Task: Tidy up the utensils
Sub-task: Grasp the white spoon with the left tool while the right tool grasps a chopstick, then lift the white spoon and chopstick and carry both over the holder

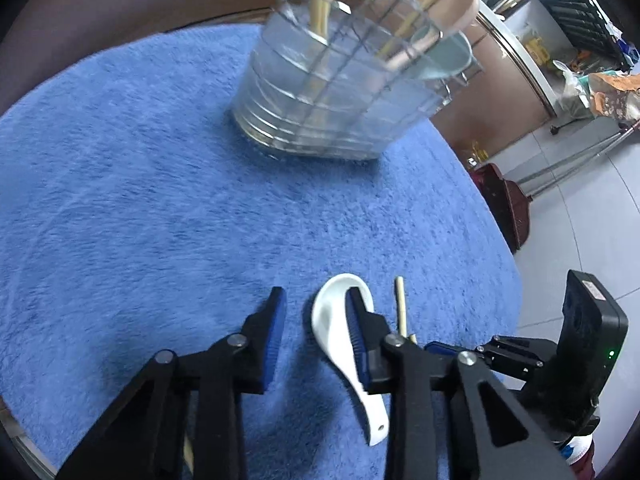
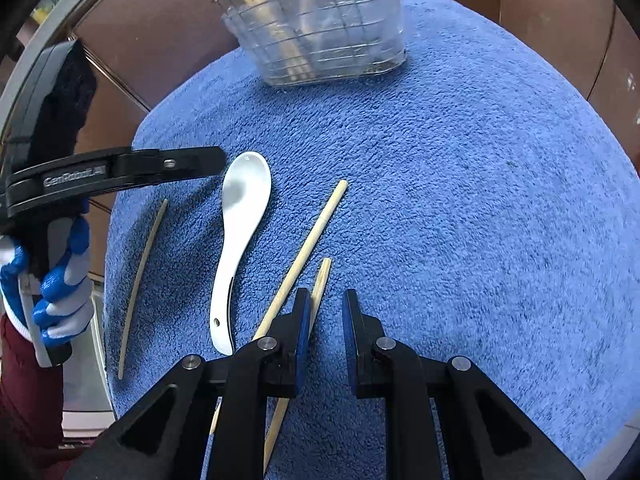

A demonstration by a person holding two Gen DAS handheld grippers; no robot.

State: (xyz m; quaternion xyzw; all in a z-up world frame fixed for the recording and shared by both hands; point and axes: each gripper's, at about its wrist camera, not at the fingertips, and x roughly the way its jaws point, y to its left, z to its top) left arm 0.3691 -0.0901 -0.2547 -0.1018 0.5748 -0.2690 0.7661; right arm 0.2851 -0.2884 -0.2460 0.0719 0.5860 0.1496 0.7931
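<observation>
White spoon (image 2: 240, 240) lies beside chopsticks (image 2: 308, 240) (blue towel (image 2: 460, 200) beneath)

left gripper (image 1: 316, 312) | jaws apart | over white spoon (image 1: 340, 344)

The utensil holder (image 1: 340, 92) is motion-blurred, its top cropped, and its contents are indistinct.
</observation>
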